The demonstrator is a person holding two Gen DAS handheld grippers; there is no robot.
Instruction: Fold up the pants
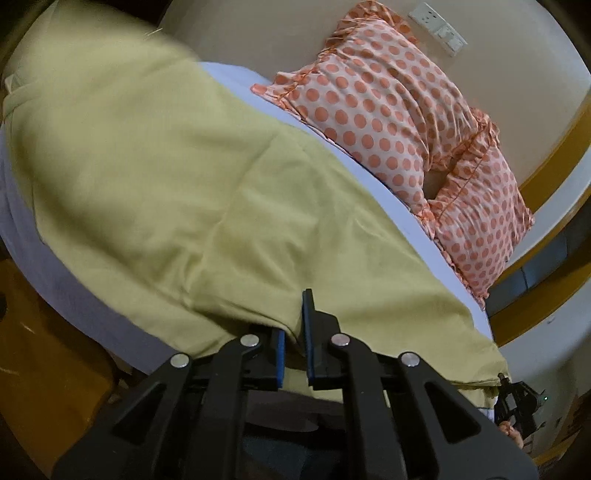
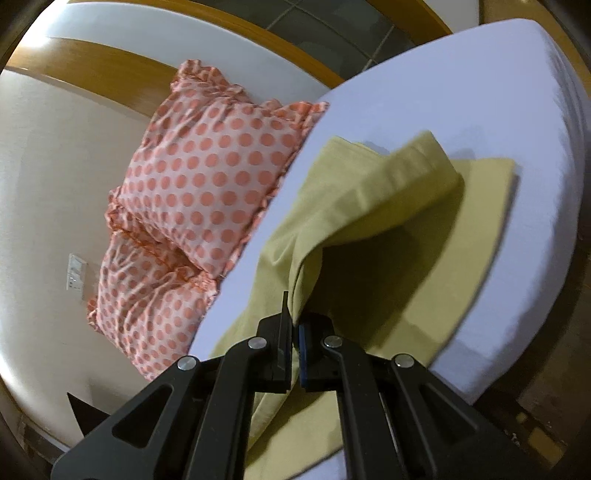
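Observation:
Yellow-green pants (image 1: pixel 155 177) lie spread over a white mattress (image 1: pixel 229 74). My left gripper (image 1: pixel 293 332) is shut on a fold of the pants at their near edge. In the right wrist view the pants (image 2: pixel 424 266) lie partly flat, with one layer lifted and draped. My right gripper (image 2: pixel 293 325) is shut on that lifted layer and holds it above the flat part. The right gripper also shows small at the far right of the left wrist view (image 1: pixel 517 398), at the pants' corner.
Two pink pillows with orange dots (image 1: pixel 399 122) lean against the beige wall at the mattress's far side, also in the right wrist view (image 2: pixel 207 184). A wall socket (image 1: pixel 437 27) sits above them. A wooden frame (image 2: pixel 110 77) borders the bed. The mattress edge (image 2: pixel 535 295) drops off at right.

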